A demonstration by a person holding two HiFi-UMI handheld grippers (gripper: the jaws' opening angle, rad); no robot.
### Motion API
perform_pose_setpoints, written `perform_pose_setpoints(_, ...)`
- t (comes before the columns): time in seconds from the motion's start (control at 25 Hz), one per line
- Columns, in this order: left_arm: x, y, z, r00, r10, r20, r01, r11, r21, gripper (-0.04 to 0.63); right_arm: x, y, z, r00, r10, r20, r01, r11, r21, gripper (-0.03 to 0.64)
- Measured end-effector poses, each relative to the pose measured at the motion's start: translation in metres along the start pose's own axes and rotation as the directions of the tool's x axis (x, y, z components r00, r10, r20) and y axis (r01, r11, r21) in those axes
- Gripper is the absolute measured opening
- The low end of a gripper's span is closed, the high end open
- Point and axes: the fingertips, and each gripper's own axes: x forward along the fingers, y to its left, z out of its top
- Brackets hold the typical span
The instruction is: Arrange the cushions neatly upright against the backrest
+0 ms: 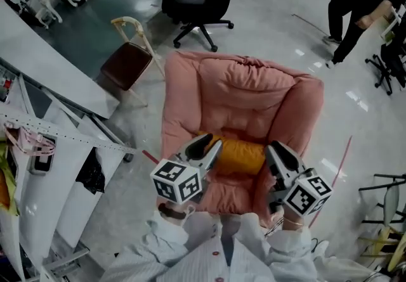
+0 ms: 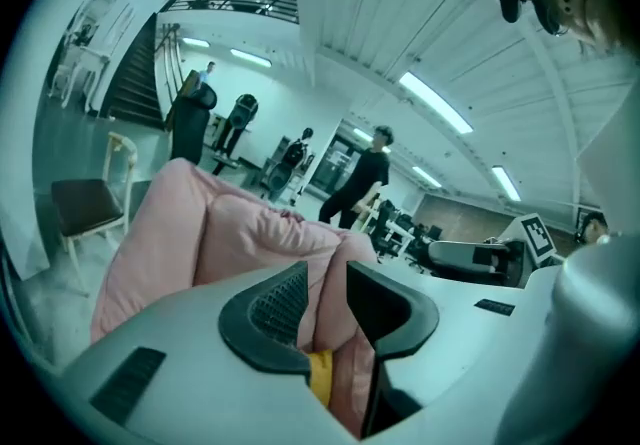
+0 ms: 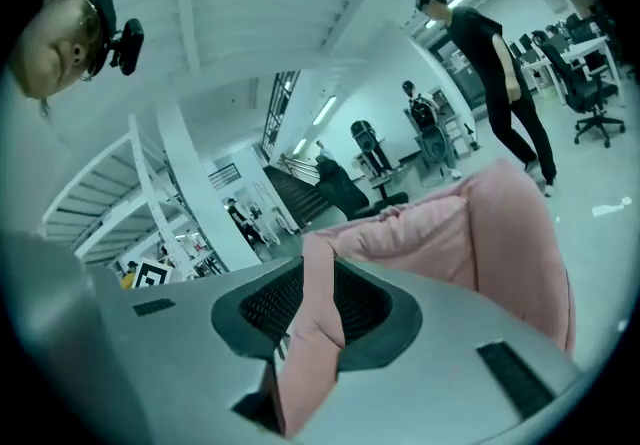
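Pink armchair seen from above, with an orange cushion lying flat across the seat, near its front and apart from the backrest, and a pink cushion on its near side. The left tongs stood at the orange cushion's left end, narrowly parted, with a fold of the pink cushion filling the gap and an orange edge just below. The right tongs, at the right end, were pinched onto a thin pink fold.
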Motion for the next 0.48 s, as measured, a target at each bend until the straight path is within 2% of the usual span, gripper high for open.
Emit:
perform_pose_setpoints(0.16, -0.011, -0.055, 0.043, 0.99, -0.118, 0.078, 0.113, 0.991, 0.071, 0.095, -0.014, 0.05, 0.038, 0.996, 0.08, 0.044, -0.074, 0.989, -0.13, 0.058)
perform_pose_setpoints(0.36, -0.027, -0.109, 0.073, 0.965, -0.221, 0.138, 0.205, 0.971, 0.126, 0.049, -0.035, 0.097, 0.061, 0.991, 0.13, 0.045, -0.11, 0.944, -0.311, 0.026)
perform_pose_setpoints(0.48, -0.037, -0.134, 0.086, 0.947, -0.274, 0.168, 0.252, 0.957, 0.14, 0.025, -0.045, 0.114, 0.068, 0.988, 0.148, 0.047, -0.12, 0.922, -0.368, 0.021)
